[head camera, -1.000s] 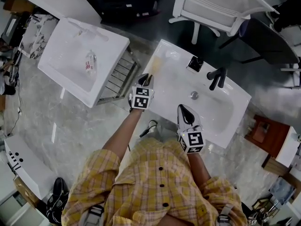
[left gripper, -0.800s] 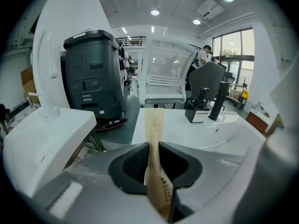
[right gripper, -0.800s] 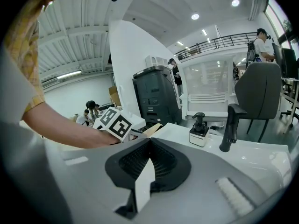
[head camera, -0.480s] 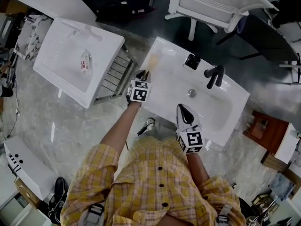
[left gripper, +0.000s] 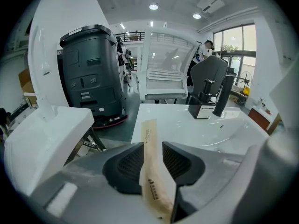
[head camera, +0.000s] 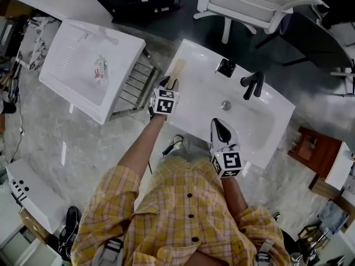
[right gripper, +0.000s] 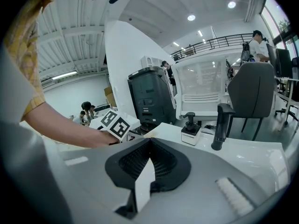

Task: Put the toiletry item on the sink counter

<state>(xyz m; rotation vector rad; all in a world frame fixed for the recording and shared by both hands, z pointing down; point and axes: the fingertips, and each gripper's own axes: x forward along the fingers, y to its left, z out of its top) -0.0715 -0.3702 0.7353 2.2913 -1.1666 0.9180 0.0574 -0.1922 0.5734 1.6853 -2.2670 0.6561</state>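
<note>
The toiletry item, a long tan paper packet (left gripper: 149, 130) (head camera: 178, 69), lies between the pads of my left gripper (left gripper: 153, 148) (head camera: 168, 84). Its far end reaches over the left end of the white sink counter (head camera: 195, 96) (left gripper: 177, 120). The left jaws are opening: the packet leans on the left pad, and a gap shows at the right pad. My right gripper (head camera: 221, 126) (right gripper: 149, 144) hovers over the counter's front edge by the basin, shut with nothing in it.
A black faucet (head camera: 253, 85) (right gripper: 219, 125) and a soap dispenser (head camera: 226, 67) (right gripper: 190, 128) stand at the counter's back. A second white basin (head camera: 72, 87) with a small bottle (head camera: 100, 71) sits to the left, past a metal rack (head camera: 138, 87). A white chair (head camera: 249, 4) stands beyond.
My left gripper has moved forward to the counter's left end with the packet, and its jaws have spread. The right gripper has stayed put.
</note>
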